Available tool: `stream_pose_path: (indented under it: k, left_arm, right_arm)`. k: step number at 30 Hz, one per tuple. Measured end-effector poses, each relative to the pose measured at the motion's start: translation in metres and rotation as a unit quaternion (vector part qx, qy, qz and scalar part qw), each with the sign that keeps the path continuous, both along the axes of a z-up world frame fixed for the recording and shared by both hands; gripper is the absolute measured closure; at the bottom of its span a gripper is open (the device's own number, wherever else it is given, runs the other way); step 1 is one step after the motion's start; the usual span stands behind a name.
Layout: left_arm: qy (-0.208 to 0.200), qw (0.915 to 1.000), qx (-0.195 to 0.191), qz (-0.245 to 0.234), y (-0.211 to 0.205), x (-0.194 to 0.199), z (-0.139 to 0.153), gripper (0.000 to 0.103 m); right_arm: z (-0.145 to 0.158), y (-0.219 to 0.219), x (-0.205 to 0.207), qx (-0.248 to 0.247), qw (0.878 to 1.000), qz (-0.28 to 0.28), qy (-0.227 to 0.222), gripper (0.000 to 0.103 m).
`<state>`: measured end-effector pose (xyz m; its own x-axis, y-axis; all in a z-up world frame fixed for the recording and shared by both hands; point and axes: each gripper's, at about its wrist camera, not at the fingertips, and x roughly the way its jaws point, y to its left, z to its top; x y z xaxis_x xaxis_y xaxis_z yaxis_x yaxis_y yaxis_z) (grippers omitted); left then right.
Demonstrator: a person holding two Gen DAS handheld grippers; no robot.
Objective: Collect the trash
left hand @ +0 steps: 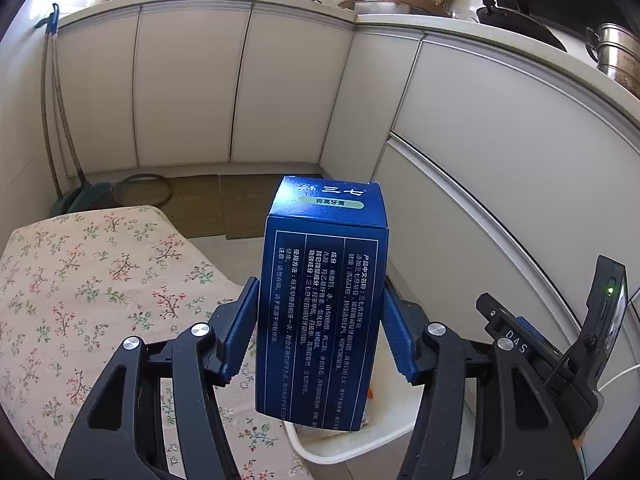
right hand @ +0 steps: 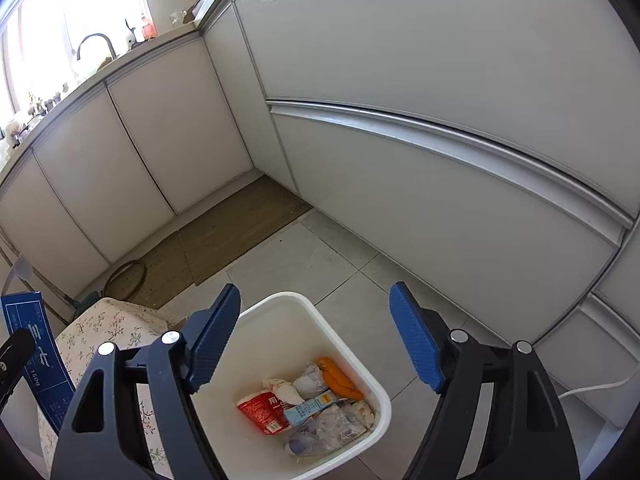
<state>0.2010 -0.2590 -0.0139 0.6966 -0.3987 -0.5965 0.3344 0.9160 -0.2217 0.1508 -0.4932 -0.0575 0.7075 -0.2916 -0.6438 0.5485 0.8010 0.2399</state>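
My left gripper [left hand: 320, 320] is shut on a dark blue toothpaste box [left hand: 324, 296], held upright above the near edge of a white trash bin [left hand: 360, 448]. The same box shows at the left edge of the right wrist view [right hand: 32, 344]. My right gripper [right hand: 316, 340] is open and empty, hovering over the white bin [right hand: 340, 340]. The bin holds a red packet [right hand: 262, 412], a light blue packet [right hand: 310, 407], crumpled tissues [right hand: 340, 424] and an orange peel [right hand: 338, 380].
A table with a floral cloth [left hand: 80, 300] stands left of the bin. White cabinets [left hand: 192, 88] line the back and right. Brown mats [right hand: 240, 228], a round frame [left hand: 144, 192] and a broom with dustpan [left hand: 86, 196] are by the far wall. A white cable [right hand: 592, 388] lies at right.
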Motion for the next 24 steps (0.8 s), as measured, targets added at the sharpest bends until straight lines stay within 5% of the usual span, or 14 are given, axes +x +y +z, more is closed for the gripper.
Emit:
stream_pose_path:
  k: [15,20,24]
  left_arm:
    - [0.002,0.9986,0.035,-0.039,-0.075,0.026,0.002,0.045]
    - [-0.004,0.9992,0.037,-0.015,-0.071,0.022,0.006,0.013]
    - [-0.010,0.9990,0.043,-0.009,-0.059,0.012,0.012,0.008]
  right_arm:
    - [0.000,-0.036,-0.032,0.022,0.998,-0.056,0.001,0.012]
    - [0.004,-0.037,-0.038,0.018,0.998,-0.058,0.004,0.012]
    - [0.011,-0.030,-0.044,0.011,0.999,-0.048,0.003,0.011]
